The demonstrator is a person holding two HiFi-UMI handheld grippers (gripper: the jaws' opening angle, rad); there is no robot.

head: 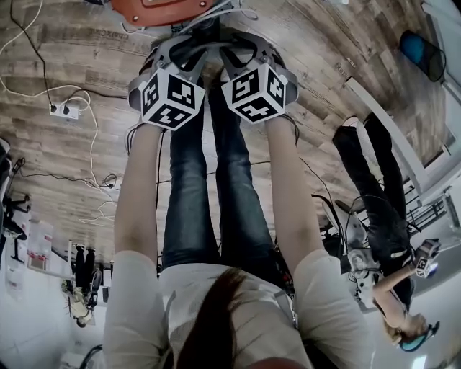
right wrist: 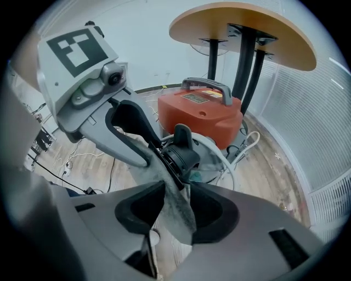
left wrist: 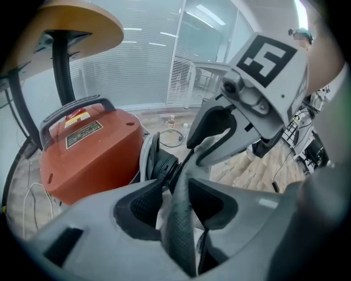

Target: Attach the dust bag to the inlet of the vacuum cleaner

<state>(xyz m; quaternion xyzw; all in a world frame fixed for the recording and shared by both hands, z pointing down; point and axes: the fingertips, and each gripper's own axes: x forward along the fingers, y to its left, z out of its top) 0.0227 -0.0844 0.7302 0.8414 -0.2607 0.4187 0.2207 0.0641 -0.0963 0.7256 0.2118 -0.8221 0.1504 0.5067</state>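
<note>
Wood floor (head: 65, 158); vacuum (head: 162, 9) cut off. L gripper (left wrist: 176, 204), R gripper (right wrist: 174, 206) spread, dust bag (left wrist: 179, 236) between; inlet (right wrist: 184, 153) half-hidden.

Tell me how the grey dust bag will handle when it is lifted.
Probably floppy: the dust bag is thin grey cloth that folds and drapes between the right gripper's open jaws. Likely light, since only a narrow pleat runs between the left gripper's jaws. Its coarse texture suggests the pads will grip, not slide.

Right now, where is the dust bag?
In the left gripper view the dust bag stands between the jaws of the left claw, reaching the black inlet right of the orange vacuum cleaner.
</note>
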